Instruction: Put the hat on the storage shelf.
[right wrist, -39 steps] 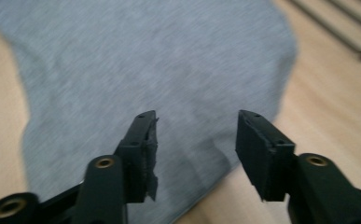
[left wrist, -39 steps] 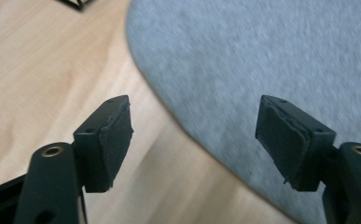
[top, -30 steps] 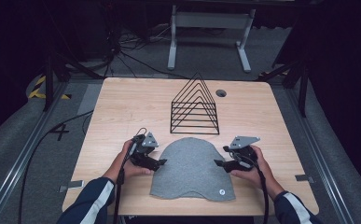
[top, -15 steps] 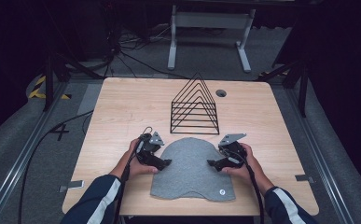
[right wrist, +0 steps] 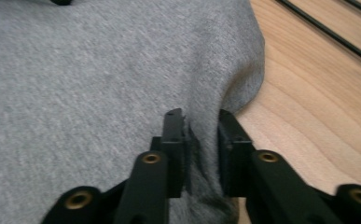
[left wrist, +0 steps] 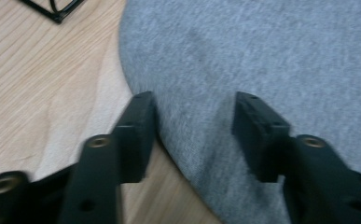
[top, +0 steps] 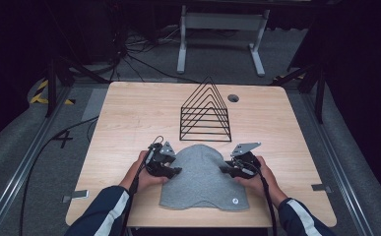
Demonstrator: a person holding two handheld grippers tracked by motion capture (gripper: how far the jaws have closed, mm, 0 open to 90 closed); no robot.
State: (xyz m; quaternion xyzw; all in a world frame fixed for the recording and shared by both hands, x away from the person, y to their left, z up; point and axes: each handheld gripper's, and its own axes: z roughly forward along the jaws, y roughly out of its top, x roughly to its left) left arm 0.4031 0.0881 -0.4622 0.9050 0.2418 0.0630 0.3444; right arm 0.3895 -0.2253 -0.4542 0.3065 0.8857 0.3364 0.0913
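Cloth [top: 203, 177], grey and dome-shaped, is spread flat near the front edge of the tabletop [top: 129, 113], just in front of a black wire rack [top: 205, 115] standing toward the back edge.

Compared with a second ago, both grippers have been brought inward from just outside the cloth onto its side edges, and both sets of fingers have just been closing. On the right gripper [right wrist: 200, 122] a ridge of fabric at the cloth's right edge is now pinched between fingers drawn close together. On the left gripper [left wrist: 194, 105] the fingers are still apart, one set down at the cloth's left edge and the other on the fabric, with flat cloth between them and no fold gathered yet. A two-sided lift or fold is judged to be starting, with the right hold made and the left one unfinished.

From the high view the fingertips are covered by the hands [top: 146, 174] and gripper bodies. The left gripper view is blurred, so contact of its fingers with the fabric is probable rather than certain. A small round tag [top: 234, 200] near the cloth's front right corner cannot be read.
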